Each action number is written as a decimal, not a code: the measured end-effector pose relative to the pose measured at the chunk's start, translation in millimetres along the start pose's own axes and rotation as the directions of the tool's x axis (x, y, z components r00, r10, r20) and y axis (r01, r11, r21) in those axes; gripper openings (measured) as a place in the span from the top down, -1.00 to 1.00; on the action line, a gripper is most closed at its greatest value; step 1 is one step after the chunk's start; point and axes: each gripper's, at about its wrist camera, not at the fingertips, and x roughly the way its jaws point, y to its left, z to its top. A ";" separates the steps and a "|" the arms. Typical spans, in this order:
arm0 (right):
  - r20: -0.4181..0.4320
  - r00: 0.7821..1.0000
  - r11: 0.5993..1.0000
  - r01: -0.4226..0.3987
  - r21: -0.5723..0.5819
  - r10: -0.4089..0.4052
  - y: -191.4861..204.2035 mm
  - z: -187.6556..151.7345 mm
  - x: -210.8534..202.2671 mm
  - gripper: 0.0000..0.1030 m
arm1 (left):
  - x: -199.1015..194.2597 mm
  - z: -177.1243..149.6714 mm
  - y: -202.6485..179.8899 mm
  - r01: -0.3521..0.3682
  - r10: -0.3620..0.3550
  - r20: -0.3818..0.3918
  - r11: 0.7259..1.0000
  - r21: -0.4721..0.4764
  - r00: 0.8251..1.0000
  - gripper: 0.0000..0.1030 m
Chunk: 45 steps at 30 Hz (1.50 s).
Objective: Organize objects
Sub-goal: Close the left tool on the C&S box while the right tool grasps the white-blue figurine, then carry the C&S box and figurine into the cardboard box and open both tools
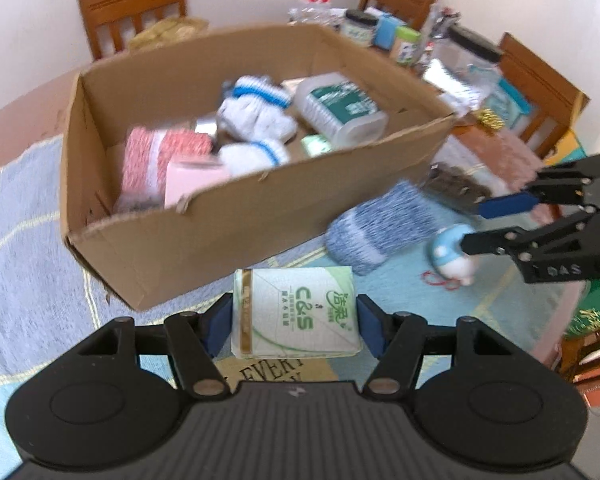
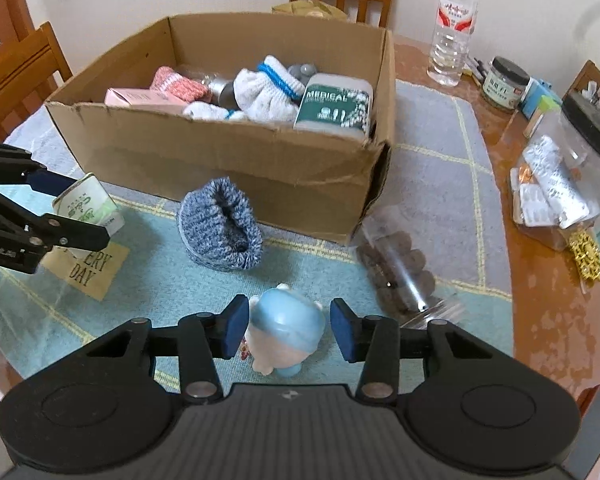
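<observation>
My left gripper (image 1: 294, 322) is shut on a green and white tissue pack (image 1: 296, 312), held above the mat in front of the cardboard box (image 1: 228, 224); it also shows in the right wrist view (image 2: 86, 204). The box (image 2: 236, 160) holds white socks (image 1: 256, 116), a pink sock, a pink carton and a green-labelled container (image 2: 334, 106). My right gripper (image 2: 288, 330) is open, its pads on either side of a blue and white figurine (image 2: 286, 330) that lies on the mat. A blue knitted sock (image 2: 222, 226) lies in front of the box.
A clear jar of brown balls (image 2: 400, 272) lies by the box's right corner. A paper card (image 2: 86, 268) lies on the mat at left. A water bottle (image 2: 454, 24), jars and packets crowd the table's right side. Wooden chairs stand around the table.
</observation>
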 end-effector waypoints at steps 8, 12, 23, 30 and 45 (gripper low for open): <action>0.035 0.999 1.000 -0.022 0.010 0.022 -7.7 11.8 -22.6 0.11 | -35.5 24.8 -12.0 0.037 -0.040 0.057 0.998 0.054 0.998 -0.24; 0.042 0.999 0.999 -0.029 0.027 0.028 -10.4 11.6 -16.5 -0.06 | -42.9 34.4 -13.8 0.042 -0.047 0.087 0.998 0.056 0.995 -0.24; -0.042 0.998 0.999 -0.044 0.014 0.045 3.4 0.4 33.2 -0.07 | -49.2 40.1 -12.8 0.045 -0.050 0.089 0.998 0.049 0.995 -0.24; -0.045 0.997 0.997 -0.063 0.038 0.064 2.5 2.3 32.5 0.02 | -56.2 46.8 -3.1 0.041 -0.044 0.103 0.999 0.030 0.994 -0.24; 0.134 0.988 0.996 -0.068 -0.057 0.075 -2.1 59.3 -53.7 0.03 | -52.9 107.2 4.0 0.007 -0.013 0.211 0.999 0.032 0.977 -0.69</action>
